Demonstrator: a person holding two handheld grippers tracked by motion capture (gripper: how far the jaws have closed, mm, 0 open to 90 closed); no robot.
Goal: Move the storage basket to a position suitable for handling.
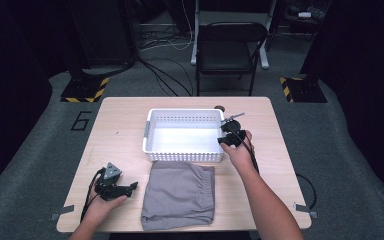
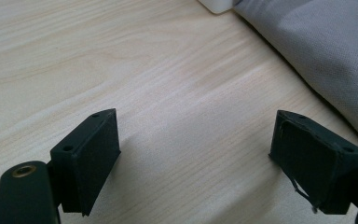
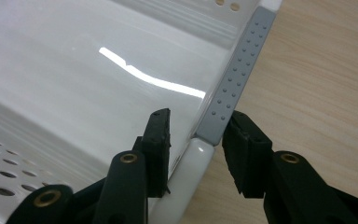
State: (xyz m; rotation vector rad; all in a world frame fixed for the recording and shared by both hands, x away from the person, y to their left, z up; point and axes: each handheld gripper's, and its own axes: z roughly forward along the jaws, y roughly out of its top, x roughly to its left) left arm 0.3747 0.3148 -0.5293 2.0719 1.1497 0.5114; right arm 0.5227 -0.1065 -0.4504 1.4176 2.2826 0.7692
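**Right tongs straddle the basket's end wall**

Nearest, the left tongs (image 2: pixel 193 154) rest spread wide on the pale wooden counter (image 1: pixel 120 125), just beside the folded grey cloth (image 1: pixel 179 194). Beyond the cloth sits the white perforated plastic basket (image 1: pixel 184 156). The right tongs (image 3: pixel 196 140) straddle its grey-handled right end wall, one jaw inside, one outside touching the handle, not clamped.

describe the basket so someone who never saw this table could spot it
On the light wooden table, look at the far middle, just beyond the folded grey cloth. The white rectangular plastic basket sits there, empty, with perforated walls and grey handle strips on its short ends.
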